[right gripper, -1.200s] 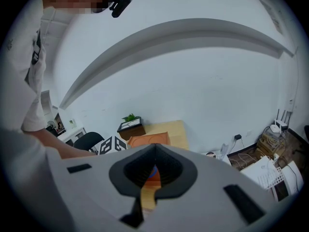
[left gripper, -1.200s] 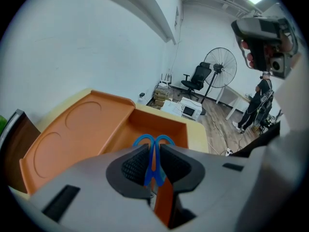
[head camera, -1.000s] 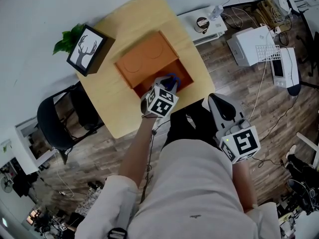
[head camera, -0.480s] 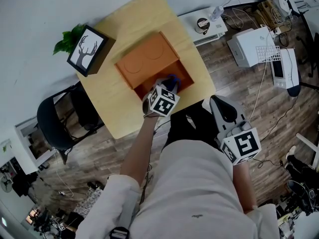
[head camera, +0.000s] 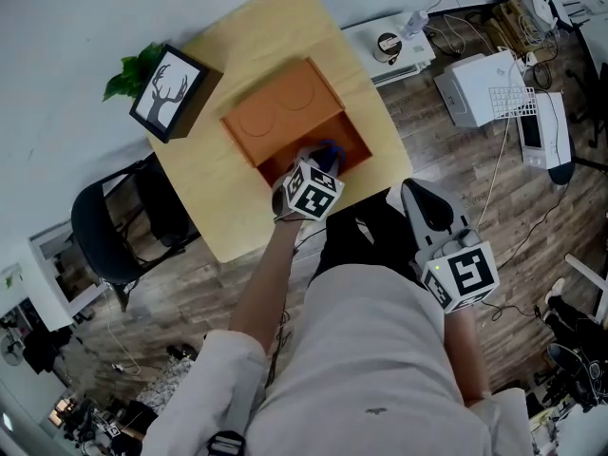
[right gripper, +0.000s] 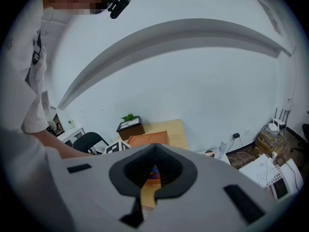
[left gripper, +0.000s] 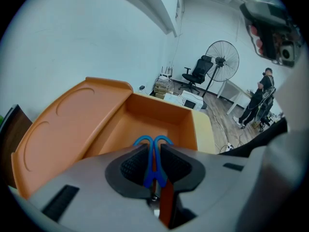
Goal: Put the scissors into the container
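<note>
Gripping the scissors [left gripper: 153, 170] above the open container [left gripper: 159, 111], the left tool [left gripper: 154, 158] should lower before releasing. Right tool [right gripper: 153, 159] sits closed.

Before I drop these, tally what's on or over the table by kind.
Scissors, held in the left claw: 1
Orange container: 1
Picture frame: 1
Plant: 1
Total: 4

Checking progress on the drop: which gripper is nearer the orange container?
Left. The left gripper, shut on the scissors, hangs over the container; the right gripper waits off the table.
</note>
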### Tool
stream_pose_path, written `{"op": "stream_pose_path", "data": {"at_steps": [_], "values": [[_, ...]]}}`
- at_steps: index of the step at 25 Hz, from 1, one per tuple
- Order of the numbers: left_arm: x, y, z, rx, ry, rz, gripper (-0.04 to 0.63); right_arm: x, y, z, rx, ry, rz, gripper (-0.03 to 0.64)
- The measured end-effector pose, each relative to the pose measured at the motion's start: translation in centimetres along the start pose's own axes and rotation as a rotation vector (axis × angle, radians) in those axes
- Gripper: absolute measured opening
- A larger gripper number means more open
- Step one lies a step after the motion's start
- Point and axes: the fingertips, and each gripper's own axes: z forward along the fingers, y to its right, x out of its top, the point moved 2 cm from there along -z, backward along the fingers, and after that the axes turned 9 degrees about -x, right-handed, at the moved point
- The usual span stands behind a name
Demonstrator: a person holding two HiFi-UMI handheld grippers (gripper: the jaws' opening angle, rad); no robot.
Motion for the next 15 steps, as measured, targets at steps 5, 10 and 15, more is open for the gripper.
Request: {"op": "stream_pose_path", "data": {"at_steps": [5, 10, 15], "values": [[0.0, 0.0, -0.1, 0.005, 0.005, 0.002, 0.080, 0.2, -0.2, 0.1, 0.003, 0.004, -0.002, -0.002], [0.4, 0.3, -0.6, 0.009, 0.006, 0.037, 0.080, 0.2, -0.5, 0.0, 0.009, 0.005, -0.009, -0.002], [0.5, 0.4, -1.7, 0.013, 0.025, 0.032, 0.078, 0.6, -0.7, 0.1, 0.011, 0.016, -0.014, -0.002]]}}
